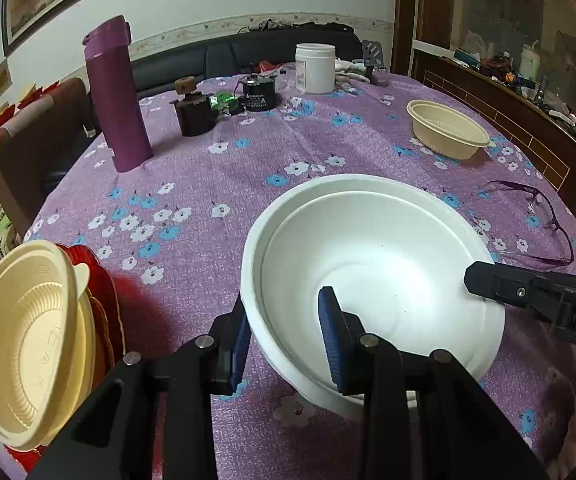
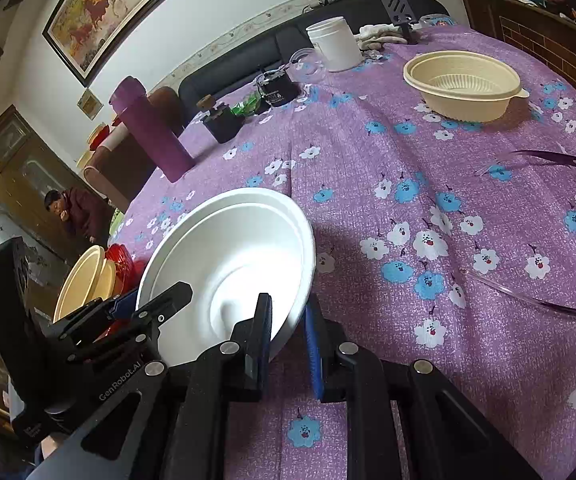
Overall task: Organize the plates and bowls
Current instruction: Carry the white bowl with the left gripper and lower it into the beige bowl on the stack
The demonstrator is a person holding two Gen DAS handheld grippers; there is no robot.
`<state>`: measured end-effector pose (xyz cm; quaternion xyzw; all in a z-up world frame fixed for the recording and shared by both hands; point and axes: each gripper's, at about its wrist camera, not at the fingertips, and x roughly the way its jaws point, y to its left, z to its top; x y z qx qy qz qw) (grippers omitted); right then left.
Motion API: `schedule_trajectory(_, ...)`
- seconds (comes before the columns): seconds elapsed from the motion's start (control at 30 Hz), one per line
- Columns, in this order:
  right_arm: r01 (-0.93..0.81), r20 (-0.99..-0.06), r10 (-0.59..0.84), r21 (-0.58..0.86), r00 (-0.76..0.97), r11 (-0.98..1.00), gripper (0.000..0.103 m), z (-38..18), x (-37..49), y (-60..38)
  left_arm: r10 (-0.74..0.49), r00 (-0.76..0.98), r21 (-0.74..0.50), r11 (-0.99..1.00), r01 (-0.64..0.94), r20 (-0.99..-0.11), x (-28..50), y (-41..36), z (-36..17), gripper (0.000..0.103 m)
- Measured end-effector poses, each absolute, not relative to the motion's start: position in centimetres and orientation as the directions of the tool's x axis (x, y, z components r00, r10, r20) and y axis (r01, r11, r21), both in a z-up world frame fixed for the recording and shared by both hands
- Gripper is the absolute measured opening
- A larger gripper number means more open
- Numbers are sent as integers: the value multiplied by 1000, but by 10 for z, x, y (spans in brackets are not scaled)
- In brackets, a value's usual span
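Note:
A white bowl (image 1: 372, 264) is held tilted above the purple flowered tablecloth (image 1: 215, 168). My left gripper (image 1: 288, 340) has its blue pads on either side of the bowl's near rim and is shut on it. My right gripper (image 2: 288, 340) grips the opposite rim of the same white bowl (image 2: 231, 264); its finger shows in the left wrist view (image 1: 488, 284). A cream bowl (image 1: 448, 130) stands alone at the far right, also in the right wrist view (image 2: 462, 84). A cream bowl on red plates (image 1: 27, 340) leans at the table's left edge.
A purple flask (image 1: 117, 96), a white jar (image 1: 315, 68), small dark pots (image 1: 195, 114) and a black tin (image 1: 259, 94) stand at the back. Purple glasses (image 1: 536, 220) lie at the right. A person (image 2: 75, 210) sits beyond the table's left edge.

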<state>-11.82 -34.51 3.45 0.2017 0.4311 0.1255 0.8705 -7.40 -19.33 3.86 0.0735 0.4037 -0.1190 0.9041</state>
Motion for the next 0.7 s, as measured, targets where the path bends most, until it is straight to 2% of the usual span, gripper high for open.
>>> schedule_trajectory(0.7,-69,-689,393,447,609,892,18,49,-125,-332,-149,693,49,965,258,-705,-86,-184,52,32)
